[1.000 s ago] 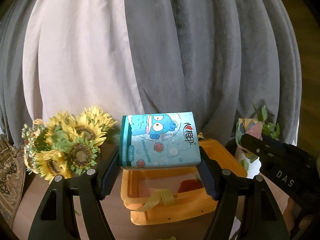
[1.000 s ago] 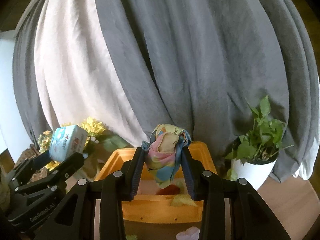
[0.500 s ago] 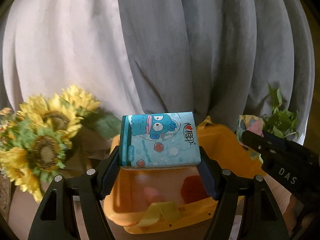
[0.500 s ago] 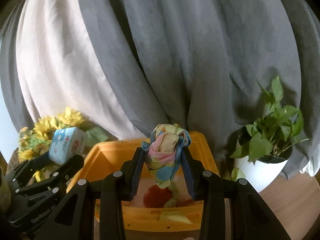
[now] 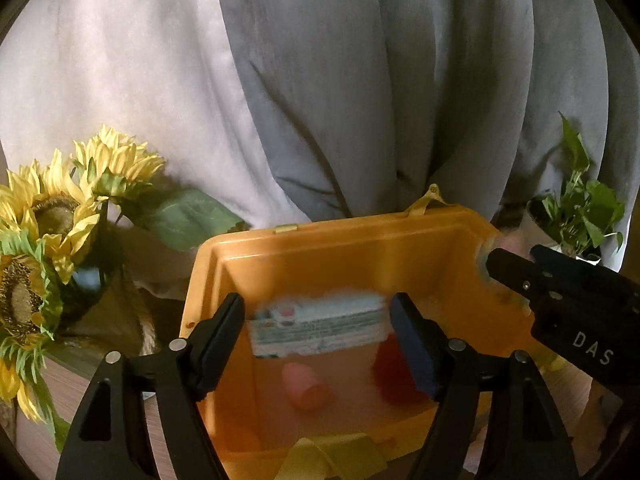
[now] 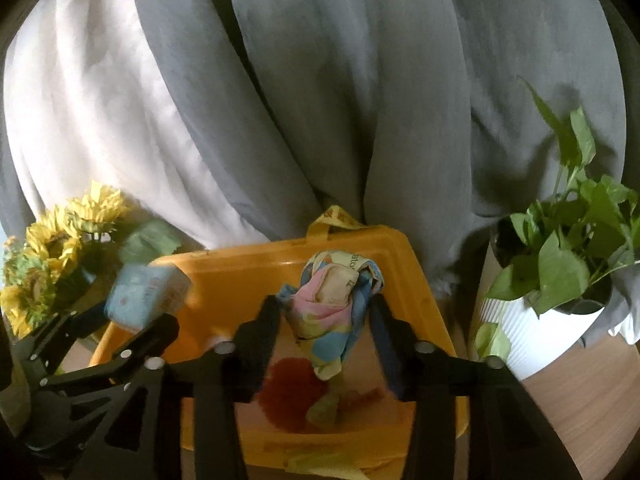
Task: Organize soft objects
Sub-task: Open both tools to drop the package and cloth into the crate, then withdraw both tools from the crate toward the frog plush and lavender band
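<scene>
Tissue pack blurred, caught between the left claw's pads with a gap showing on each side: jaws parted, pack apparently released and dropping toward the orange bin. Seen from the right wrist view, same pack tilted at the bin's left rim, just above the opening. Whether a pad is touching it: cannot tell, too much blur.

Cloth bundle, pastel pink, blue and yellow, hanging over the bin's middle between the right claw's fingers. Fingers spread wide on both sides of it; no firm pinch visible, so likely let go too, though contact hidden behind the folds.

Inside the bin: a red soft thing, a pink soft thing, a yellowish-green scrap. Yellow strap at the bin's far rim.

Left of the bin: sunflowers. Right of the bin: potted plant in a white ribbed pot. Behind the bin: grey and white curtain.

Risks, as judged: pack falling near the left rim, could clip the edge and tumble out toward the sunflowers. Cloth could snag on a finger and trail out on withdrawal. Claws close together over one opening; collision possible.
</scene>
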`<state>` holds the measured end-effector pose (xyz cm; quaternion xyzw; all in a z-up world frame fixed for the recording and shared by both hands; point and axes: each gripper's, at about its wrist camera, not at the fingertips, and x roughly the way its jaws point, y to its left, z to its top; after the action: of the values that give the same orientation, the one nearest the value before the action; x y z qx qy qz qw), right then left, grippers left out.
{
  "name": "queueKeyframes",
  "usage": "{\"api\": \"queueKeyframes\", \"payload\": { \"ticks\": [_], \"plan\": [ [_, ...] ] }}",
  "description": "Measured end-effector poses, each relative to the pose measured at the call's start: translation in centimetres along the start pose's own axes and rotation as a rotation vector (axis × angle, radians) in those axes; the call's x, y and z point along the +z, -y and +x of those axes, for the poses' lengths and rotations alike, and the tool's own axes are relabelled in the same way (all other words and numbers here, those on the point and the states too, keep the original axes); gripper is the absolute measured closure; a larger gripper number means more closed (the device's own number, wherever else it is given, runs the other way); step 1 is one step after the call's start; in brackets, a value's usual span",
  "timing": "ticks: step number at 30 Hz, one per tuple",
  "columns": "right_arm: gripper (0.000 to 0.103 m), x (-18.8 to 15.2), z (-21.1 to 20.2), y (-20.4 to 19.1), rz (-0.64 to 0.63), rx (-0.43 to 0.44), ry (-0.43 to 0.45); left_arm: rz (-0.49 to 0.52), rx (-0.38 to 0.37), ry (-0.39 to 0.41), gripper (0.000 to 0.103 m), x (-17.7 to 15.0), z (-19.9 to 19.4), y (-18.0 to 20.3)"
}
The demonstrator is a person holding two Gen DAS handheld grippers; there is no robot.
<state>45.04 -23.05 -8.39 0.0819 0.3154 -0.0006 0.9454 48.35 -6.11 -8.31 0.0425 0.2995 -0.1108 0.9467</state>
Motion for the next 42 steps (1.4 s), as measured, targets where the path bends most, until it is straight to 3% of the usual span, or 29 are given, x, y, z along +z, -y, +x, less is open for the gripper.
{"api": "queueKeyframes", "payload": {
  "ticks": [2,11,30,42],
  "plan": [
    [0.042,-0.1,0.1,0.2,0.005,-0.012,-0.004,0.003,0.004,0.001,0.023,0.1,0.0,0.1],
    [0.042,-0.1,-1.5,0.6,0.021,-0.027,0.005,-0.017,0.013,0.031,0.022,0.0,-2.5,0.2],
    [0.036,-0.9,-9.7,-0.7,-0.002,-0.021,0.107,-0.037,0.053,0.11,0.017,-1.9,-11.1,0.7],
    [0.033,-4.3,-11.4,-1.2,-0.033,0.003,0.054,-0.032,0.066,0.062,0.013,-5.2,-12.9,0.8]
  ]
}}
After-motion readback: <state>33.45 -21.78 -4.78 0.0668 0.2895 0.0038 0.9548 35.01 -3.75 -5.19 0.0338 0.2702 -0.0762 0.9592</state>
